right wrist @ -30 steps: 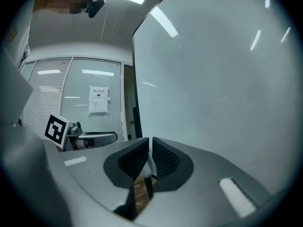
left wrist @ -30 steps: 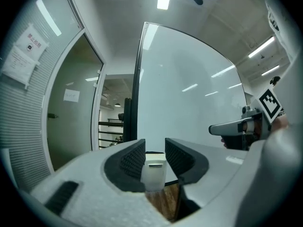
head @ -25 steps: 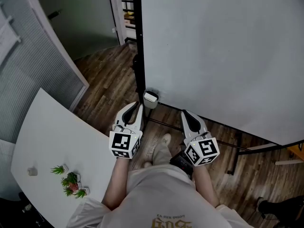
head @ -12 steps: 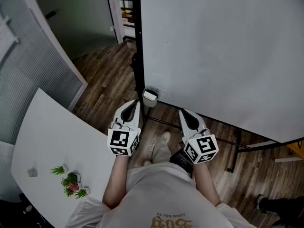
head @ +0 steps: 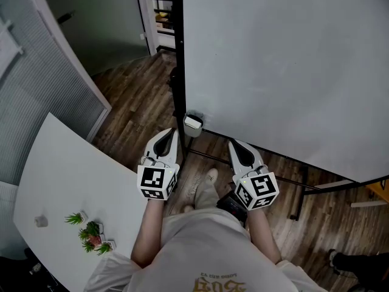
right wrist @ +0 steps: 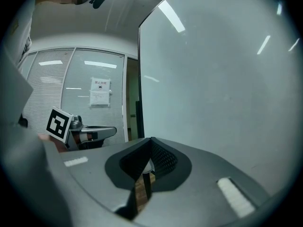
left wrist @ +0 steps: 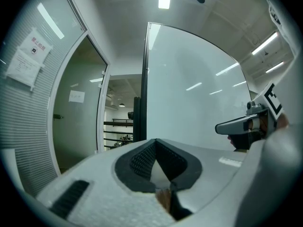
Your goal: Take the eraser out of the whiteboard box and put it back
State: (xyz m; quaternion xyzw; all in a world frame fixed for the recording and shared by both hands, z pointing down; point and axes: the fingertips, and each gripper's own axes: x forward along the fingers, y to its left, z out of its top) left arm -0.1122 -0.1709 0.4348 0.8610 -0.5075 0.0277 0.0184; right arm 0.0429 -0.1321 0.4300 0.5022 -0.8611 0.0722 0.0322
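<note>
Tongs [head: 172, 131] [head: 233, 143] empty; eraser [head: 192, 123] inside box [head: 192, 134]

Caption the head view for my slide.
Left gripper and right gripper, both shut and empty, held near the whiteboard box.

In the head view I have the whiteboard [head: 285, 72] filling the upper right of the frame, with the whiteboard box [head: 192, 125] at its lower left corner, just right of the foot of the stand post [head: 178, 72]. Below the box, around mid-frame, the left gripper [head: 172, 134] lies just down-left of it and the right gripper [head: 233, 145] further right, side by side and apart, with the person's shoe [head: 209, 178] on the floor between them. A table [head: 55, 175] takes the lower left, small plants [head: 91, 231] on it near the bottom edge, and a slatted partition [head: 36, 90] stands behind it along the upper left.
</note>
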